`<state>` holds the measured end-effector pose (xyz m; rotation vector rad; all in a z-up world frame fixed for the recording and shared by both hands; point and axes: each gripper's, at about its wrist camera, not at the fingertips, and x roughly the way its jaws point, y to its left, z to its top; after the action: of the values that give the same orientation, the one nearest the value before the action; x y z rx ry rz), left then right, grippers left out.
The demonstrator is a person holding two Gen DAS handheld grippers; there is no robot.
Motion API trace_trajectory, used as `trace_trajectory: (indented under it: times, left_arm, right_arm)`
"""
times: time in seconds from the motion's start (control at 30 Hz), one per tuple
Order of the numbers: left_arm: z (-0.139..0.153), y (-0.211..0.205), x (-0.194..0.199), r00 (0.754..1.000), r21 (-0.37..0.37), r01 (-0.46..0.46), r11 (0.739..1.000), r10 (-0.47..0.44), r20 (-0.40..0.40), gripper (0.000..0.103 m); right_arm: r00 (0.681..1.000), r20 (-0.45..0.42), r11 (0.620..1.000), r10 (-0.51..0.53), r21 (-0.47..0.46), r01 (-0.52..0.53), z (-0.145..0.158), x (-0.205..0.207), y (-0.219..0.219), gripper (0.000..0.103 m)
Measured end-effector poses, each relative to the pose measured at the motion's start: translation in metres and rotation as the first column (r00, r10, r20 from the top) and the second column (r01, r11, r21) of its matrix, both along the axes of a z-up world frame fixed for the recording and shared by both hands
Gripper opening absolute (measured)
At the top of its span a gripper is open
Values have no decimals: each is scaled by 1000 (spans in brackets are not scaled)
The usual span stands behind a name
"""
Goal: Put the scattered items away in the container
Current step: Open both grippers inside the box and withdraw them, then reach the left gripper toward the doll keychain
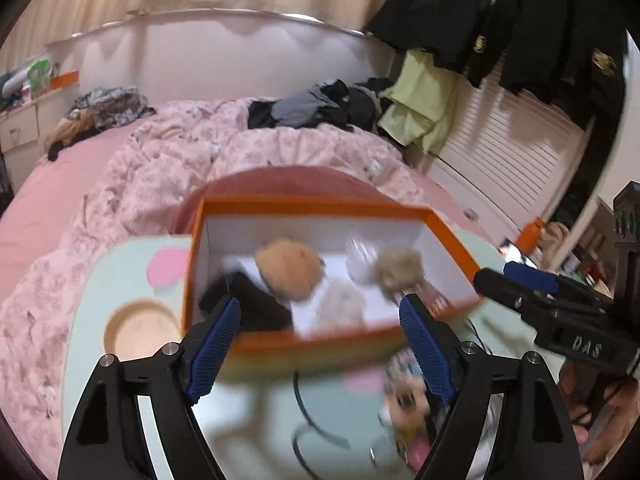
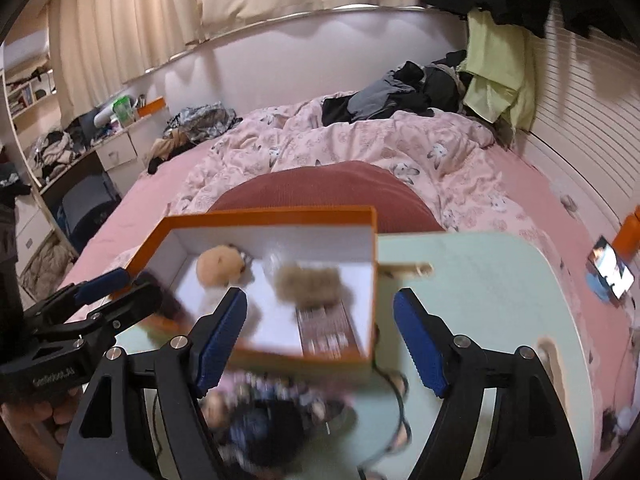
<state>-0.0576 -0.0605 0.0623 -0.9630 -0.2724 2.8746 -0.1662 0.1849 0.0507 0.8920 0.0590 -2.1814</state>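
An orange box point(image 1: 320, 207) with a white inside stands on a pale green table point(image 1: 128, 276); it also shows in the right wrist view point(image 2: 264, 216). Inside lie a tan plush ball point(image 1: 289, 269), a brown fluffy item point(image 1: 400, 270), a black item point(image 1: 256, 306) and a patterned flat item point(image 2: 326, 330). A doll with dark hair point(image 2: 272, 420) and a black cable point(image 1: 308, 412) lie on the table in front of the box. My left gripper point(image 1: 320, 344) is open and empty above the box's near edge. My right gripper point(image 2: 320, 340) is open and empty above the doll.
The table sits on a bed with a pink floral duvet point(image 2: 360, 148) and a red cushion point(image 2: 332, 188) behind the box. Clothes point(image 1: 320, 106) are piled at the bed's far end. A phone point(image 2: 610, 270) lies at right. A round recess point(image 1: 140, 330) is in the table's left side.
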Motion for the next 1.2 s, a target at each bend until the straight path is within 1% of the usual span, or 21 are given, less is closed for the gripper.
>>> trace_trajectory:
  times: [0.07, 0.1, 0.17, 0.33, 0.4, 0.47, 0.57, 0.63, 0.7, 0.77, 0.83, 0.93, 1.0, 1.07, 1.13, 1.2]
  left_arm:
    - [-1, 4, 20, 1000, -31, 3, 1000, -4, -30, 83]
    - [-2, 6, 30, 999, -34, 0, 999, -2, -43, 84]
    - [-6, 11, 45, 998, -22, 30, 999, -31, -50, 87]
    - [-27, 22, 62, 998, -33, 67, 997, -66, 5, 87]
    - [-40, 26, 64, 996, -49, 73, 996, -71, 46, 87]
    - [-52, 27, 64, 994, -64, 61, 996, -55, 91, 87]
    - [-61, 28, 61, 989, -72, 42, 997, -31, 141, 87]
    - [-64, 32, 61, 989, -112, 19, 993, -2, 150, 87]
    - [-66, 35, 61, 987, -139, 23, 990, 0, 160, 89]
    - [-68, 38, 60, 986, -163, 28, 986, 0, 169, 91]
    - [-69, 40, 61, 985, -177, 21, 984, 10, 171, 91]
    - [-69, 40, 62, 986, -165, 21, 986, 7, 166, 91]
    - [-67, 36, 64, 988, -118, 31, 993, -13, 151, 91]
    - [-64, 36, 63, 990, -94, 46, 995, -32, 140, 91]
    - [-60, 40, 60, 987, -92, 77, 993, -63, 148, 87]
    - [-53, 44, 53, 985, -86, 94, 992, -80, 150, 72]
  right_arm:
    - [1000, 0, 1000, -18, -5, 18, -5, 10, 17, 76]
    - [1000, 2, 1000, -30, -1, 30, -8, 15, 26, 76]
    - [999, 3, 999, -52, 0, 52, -16, 27, 43, 76]
    - [996, -1, 994, -84, 69, 84, -33, 46, 59, 76]
    - [996, 8, 991, -90, 104, 88, -41, 50, 60, 76]
    - [995, 23, 987, -93, 131, 89, -50, 52, 60, 76]
    - [996, 41, 983, -82, 171, 74, -63, 55, 54, 76]
    - [996, 24, 976, -88, 200, 82, -66, 57, 51, 76]
    - [995, 9, 972, -95, 218, 91, -68, 59, 50, 76]
    - [995, -1, 968, -95, 233, 93, -70, 58, 49, 86]
    - [996, 4, 967, -93, 237, 89, -75, 58, 49, 103]
    - [996, 1, 968, -93, 235, 90, -78, 55, 51, 103]
    - [996, -2, 969, -93, 230, 91, -78, 55, 52, 103]
    - [996, -1, 969, -94, 227, 92, -78, 56, 53, 103]
    - [995, 5, 971, -95, 223, 92, -78, 55, 53, 103]
    - [995, 8, 971, -96, 221, 92, -78, 55, 53, 103]
